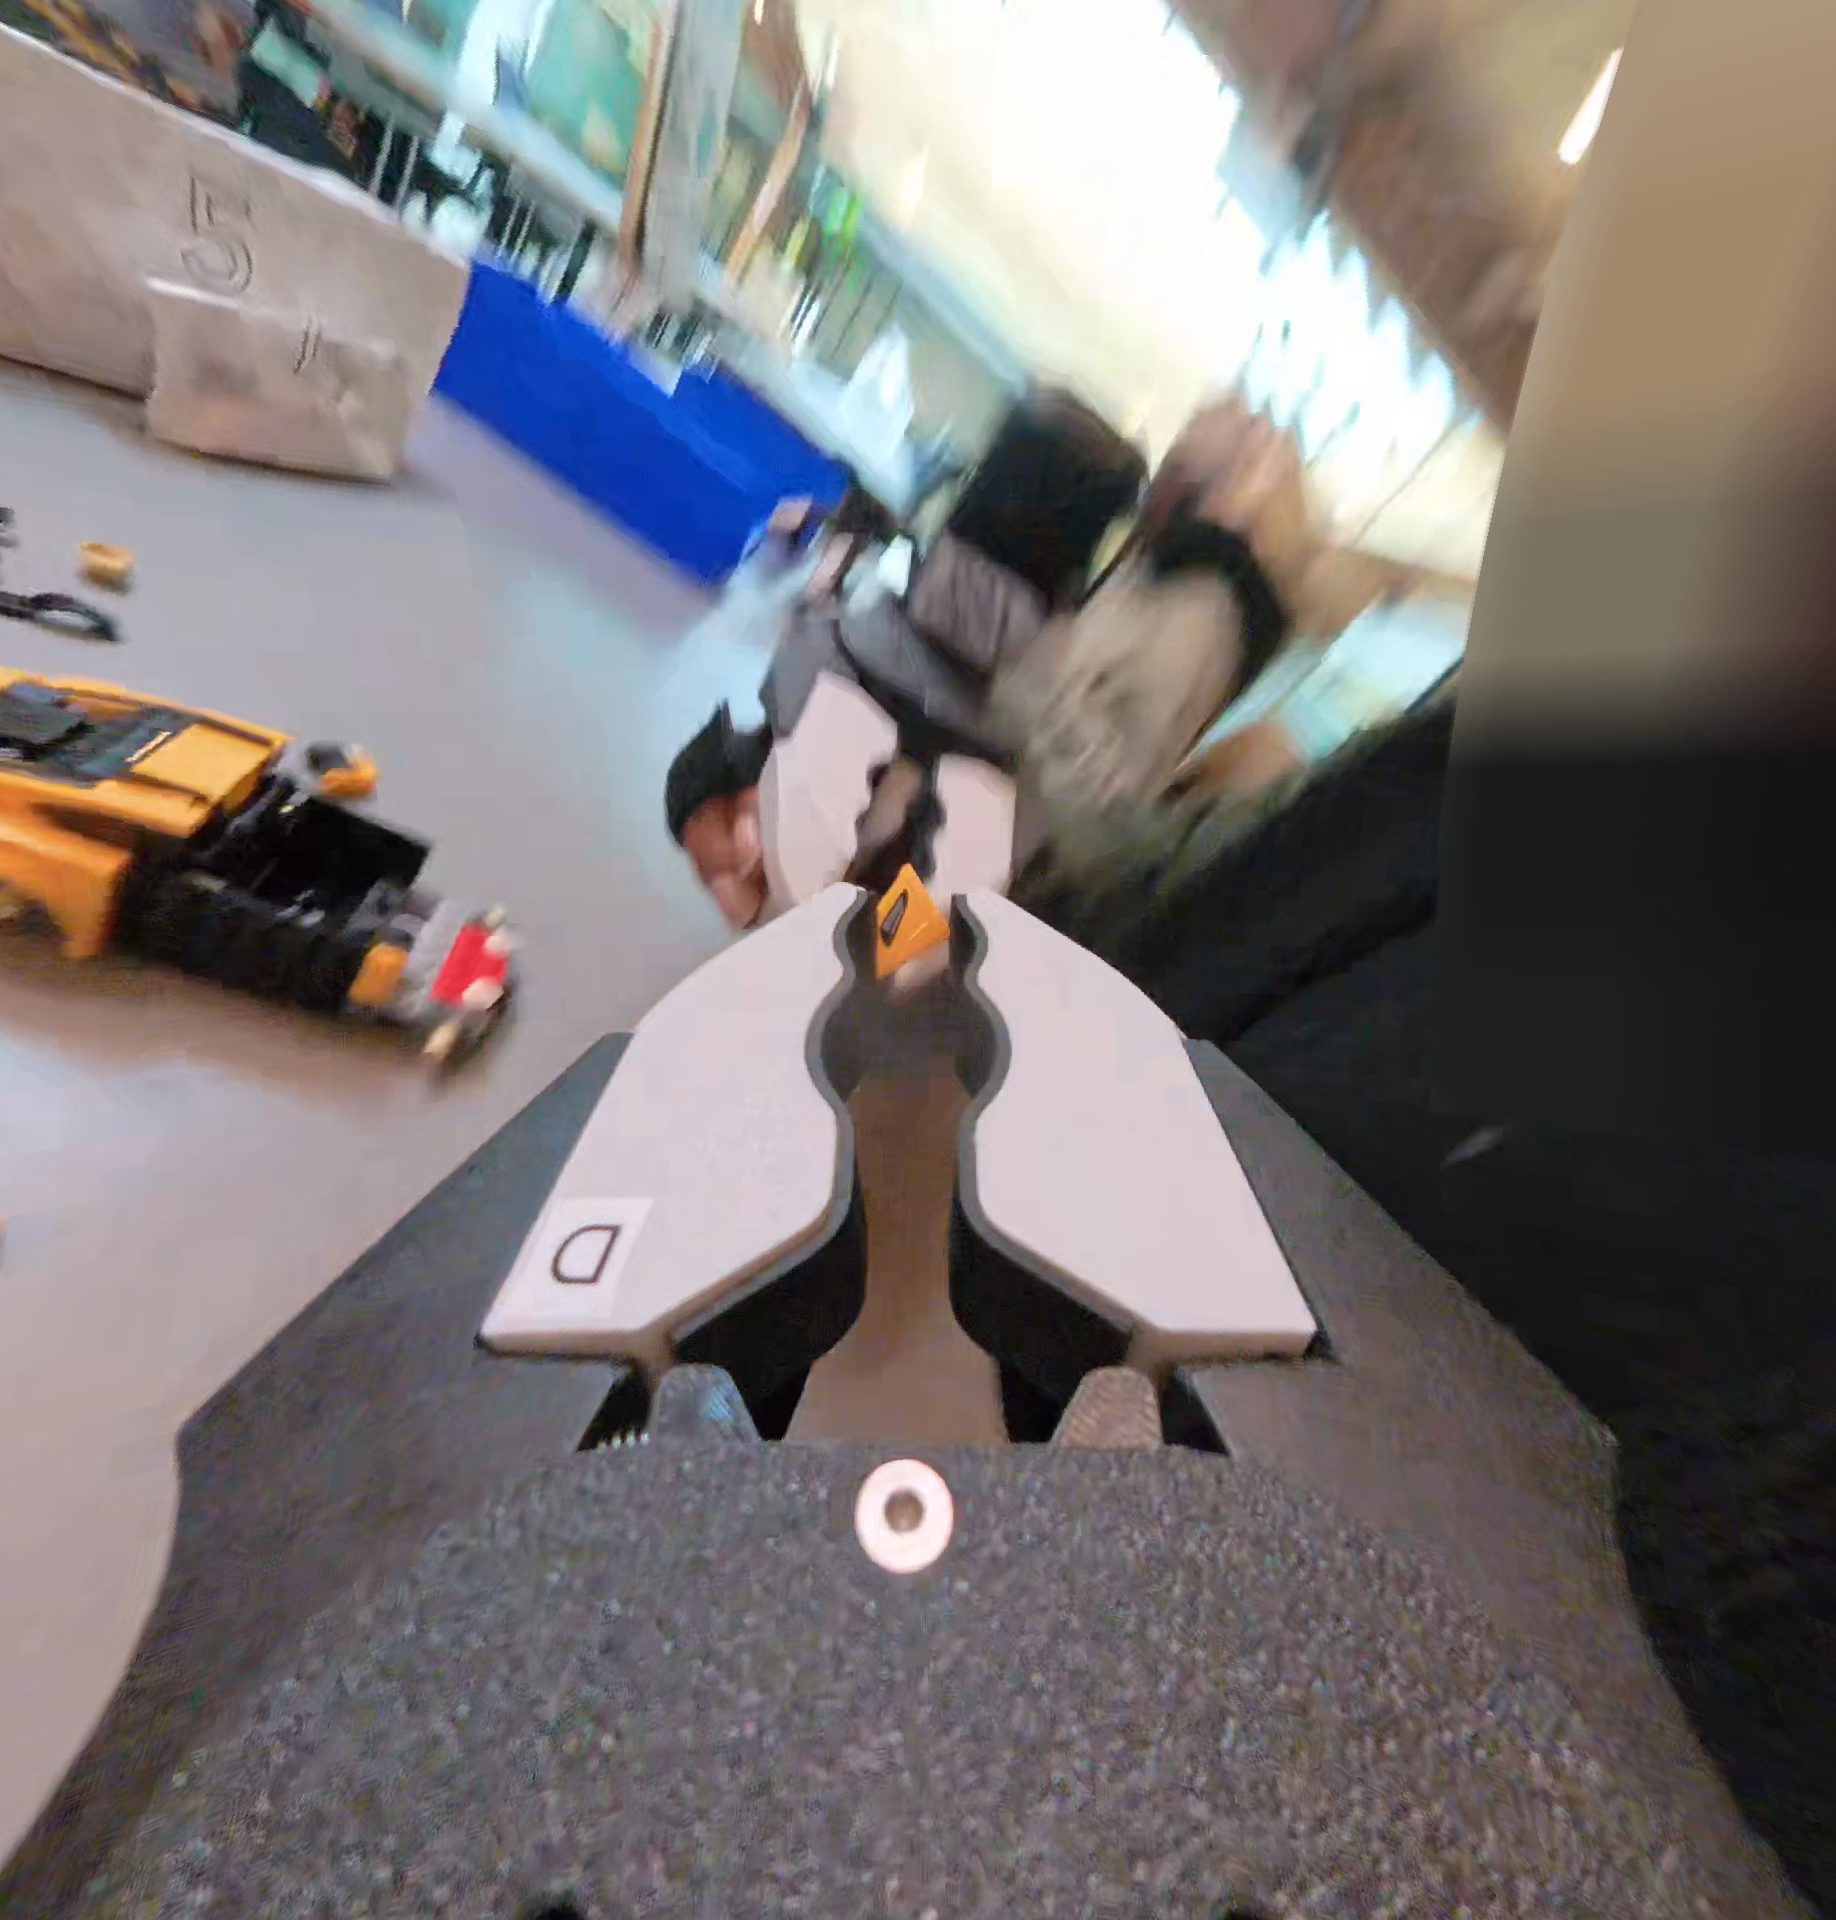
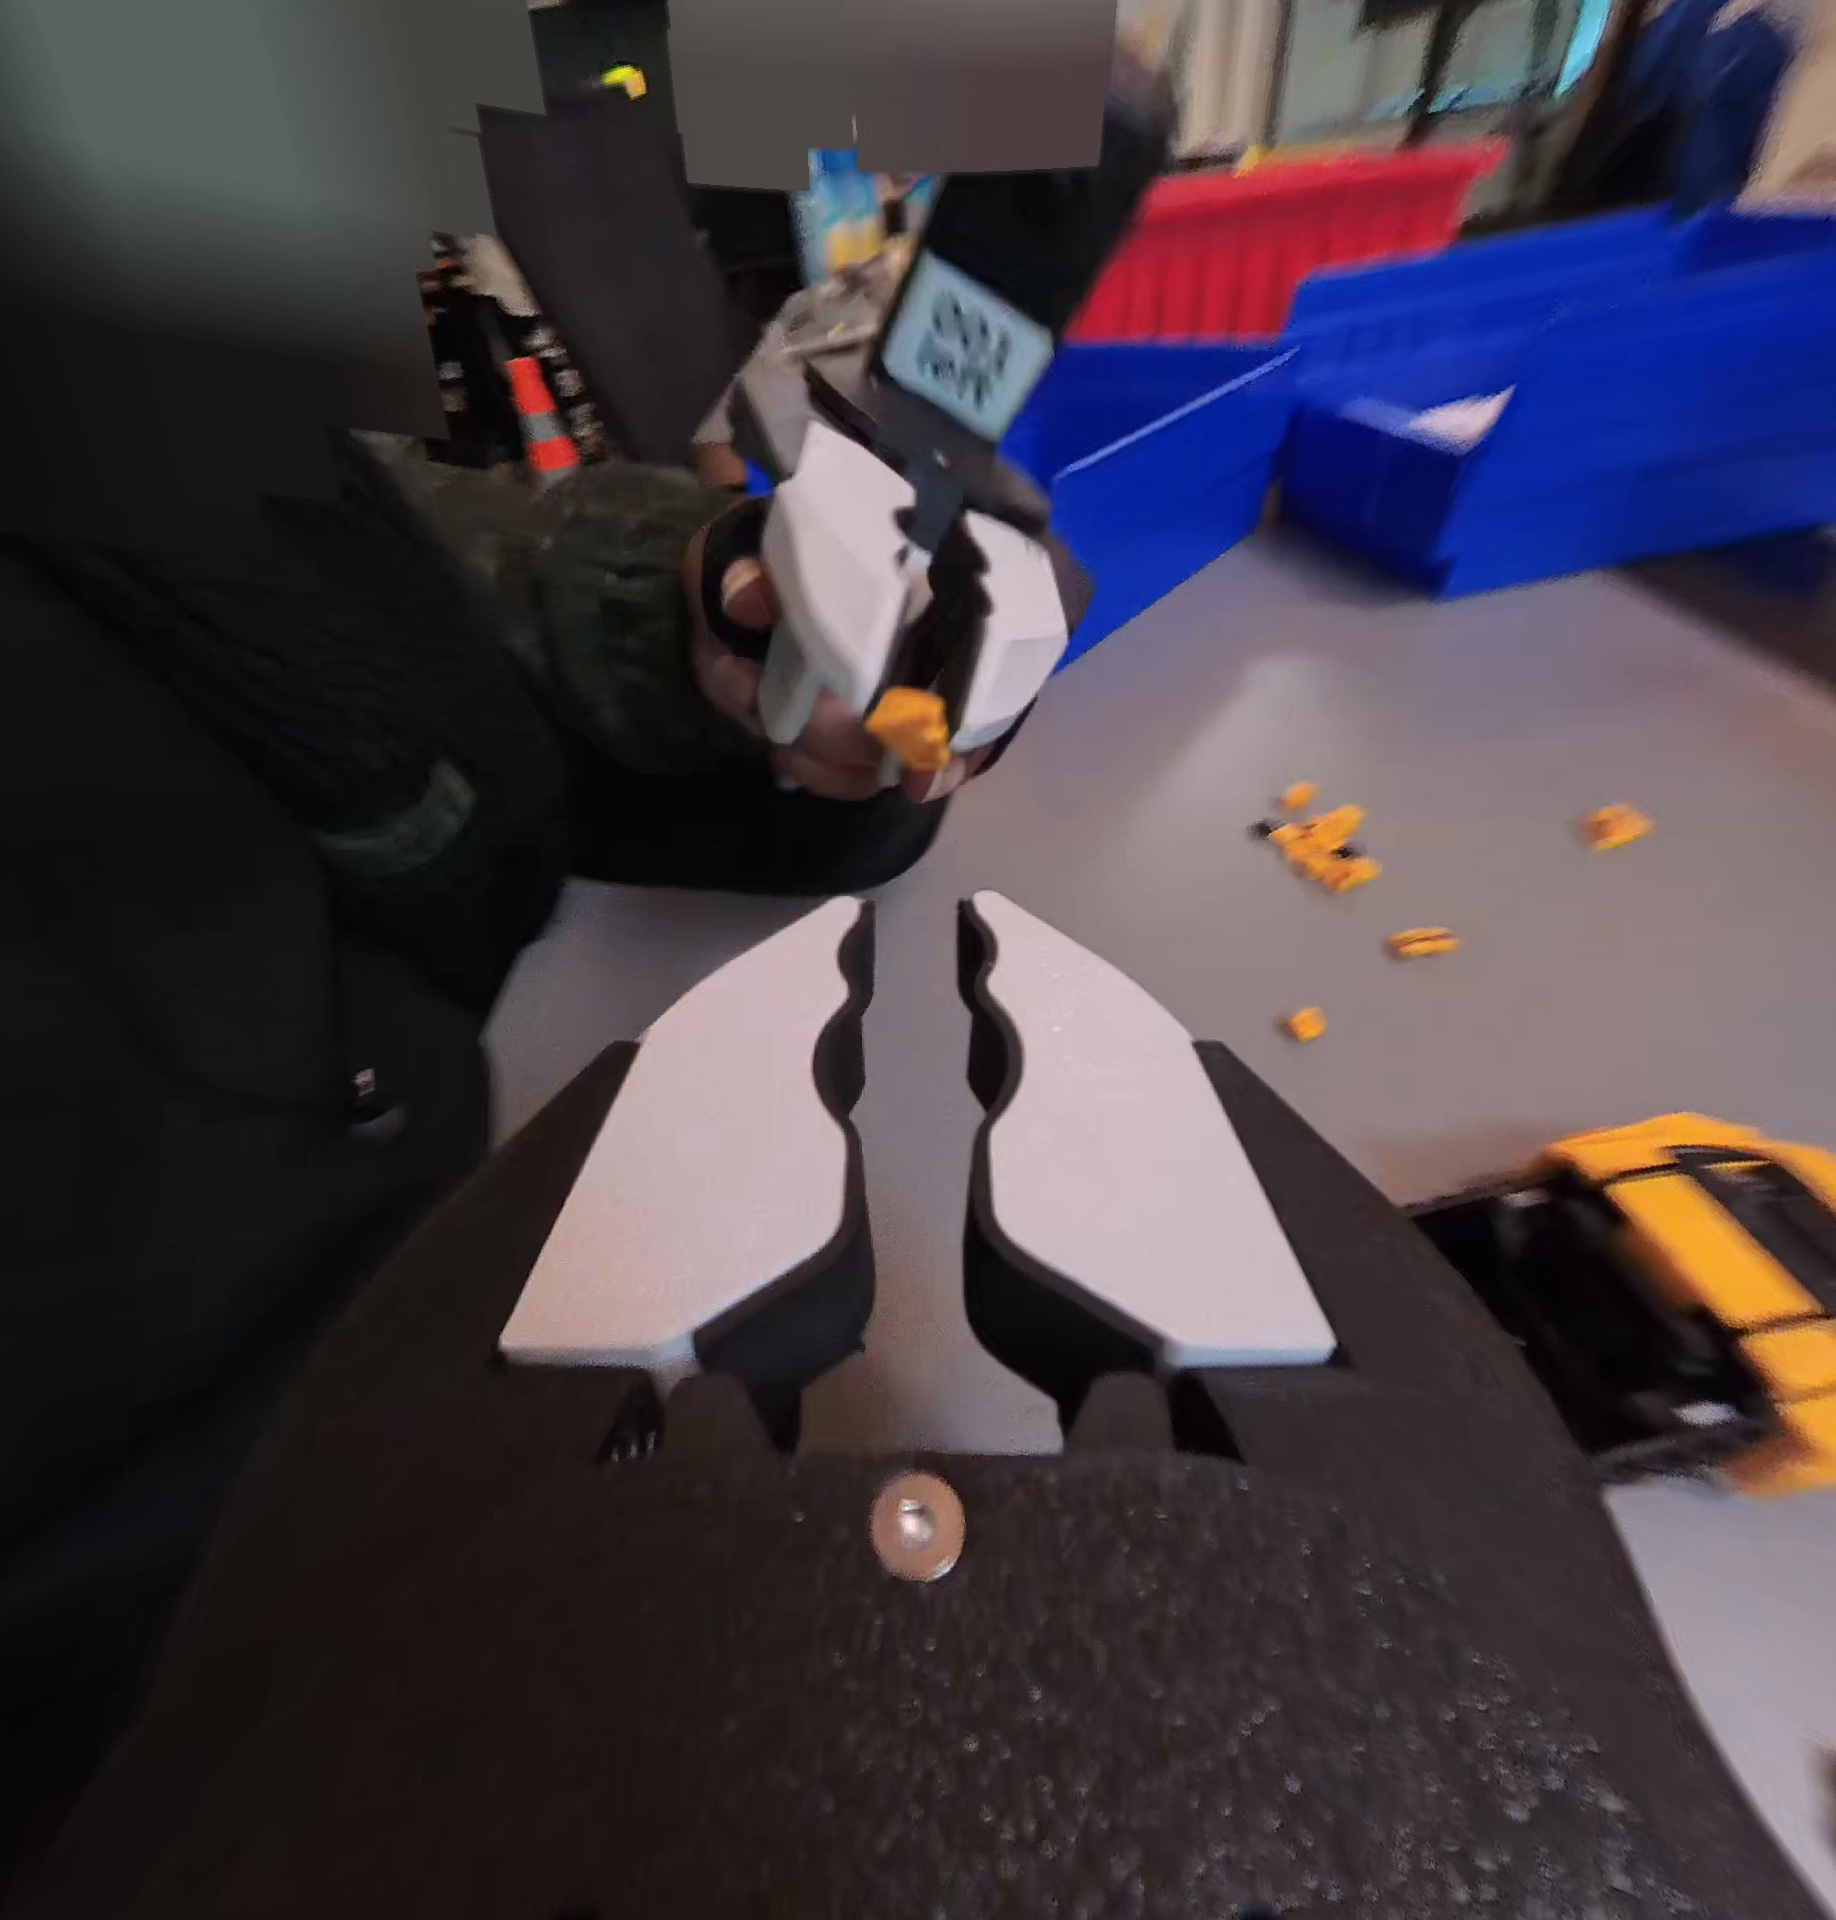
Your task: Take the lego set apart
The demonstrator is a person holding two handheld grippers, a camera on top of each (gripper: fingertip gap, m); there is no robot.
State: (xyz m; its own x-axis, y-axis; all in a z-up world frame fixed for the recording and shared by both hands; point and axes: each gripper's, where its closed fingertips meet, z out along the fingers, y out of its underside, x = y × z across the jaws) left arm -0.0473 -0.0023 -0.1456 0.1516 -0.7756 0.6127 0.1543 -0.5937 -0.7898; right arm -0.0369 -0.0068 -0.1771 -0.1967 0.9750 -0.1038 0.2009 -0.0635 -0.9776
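Observation:
The yellow and black lego car (image 1: 166, 821) lies on the grey table (image 1: 478, 644), to the left of my left gripper; its rear end is stripped to black and red parts. My left gripper (image 1: 909, 914) is shut on a small orange lego piece (image 1: 898, 930) and holds it above the table. In the right wrist view the left gripper (image 2: 898, 717) shows with the orange piece (image 2: 909, 727) in its tips. My right gripper (image 2: 914, 904) is open and empty over the table, with the car (image 2: 1724, 1278) at its right. The right gripper (image 1: 841, 790) also shows beyond the left tips.
Several loose orange pieces (image 2: 1319, 842) lie scattered on the table beyond the right gripper. Blue bins (image 2: 1516, 436) and a red bin (image 2: 1288, 239) stand at the back. White bags (image 1: 270, 384), black parts (image 1: 31, 613) and a blue bin (image 1: 623, 416) lie far left.

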